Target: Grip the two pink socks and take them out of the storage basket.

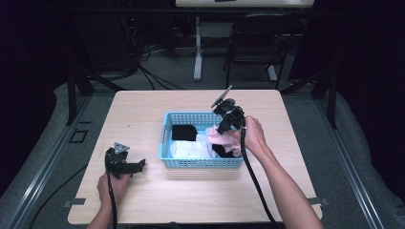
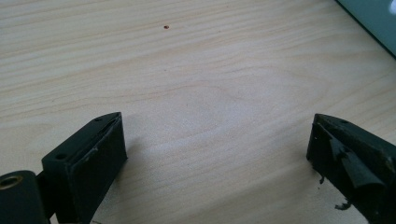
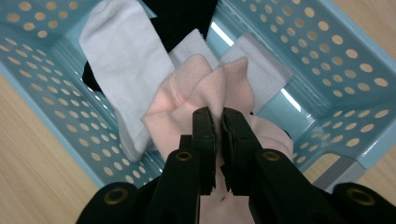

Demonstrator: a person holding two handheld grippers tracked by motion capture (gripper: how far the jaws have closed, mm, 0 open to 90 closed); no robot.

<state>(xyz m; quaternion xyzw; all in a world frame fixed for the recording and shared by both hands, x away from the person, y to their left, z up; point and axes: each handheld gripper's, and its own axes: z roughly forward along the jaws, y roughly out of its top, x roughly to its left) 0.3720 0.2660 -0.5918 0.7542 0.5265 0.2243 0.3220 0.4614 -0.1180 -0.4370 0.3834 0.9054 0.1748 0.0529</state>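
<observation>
A light wooden table [image 1: 143,119] carries a pale blue perforated plastic basket [image 1: 200,162] near its centre, and the person's two hands work from the six o'clock edge. The right gripper [image 1: 220,130] hangs over the basket's three o'clock end, held by the right hand [image 1: 250,136], with its grey plate tilted up toward twelve o'clock and its cable trailing back toward five o'clock. In the right gripper view its jaws are clenched on a fold of pink cloth [image 3: 205,93], the fabric bunched into creases just ahead of the tips and draping back beneath them. That pink cloth [image 1: 216,138] sits inside the basket at its three o'clock side, lifted slightly above the other pieces. Beneath and beside it lie white cloths [image 3: 126,60], one broad piece toward ten o'clock and a ribbed one toward two o'clock in the right gripper view, and a black cloth [image 3: 180,18] at twelve o'clock. From the high view the black cloth [image 1: 184,132] lies toward the basket's far wall and a white cloth [image 1: 188,149] toward its near wall. The left gripper [image 1: 136,167] rests low over bare wood at about eight o'clock from the basket, well apart from it, gripped by the left hand [image 1: 113,186]. In the left gripper view its jaws are spread wide with nothing between them but tabletop [image 2: 196,93].
</observation>
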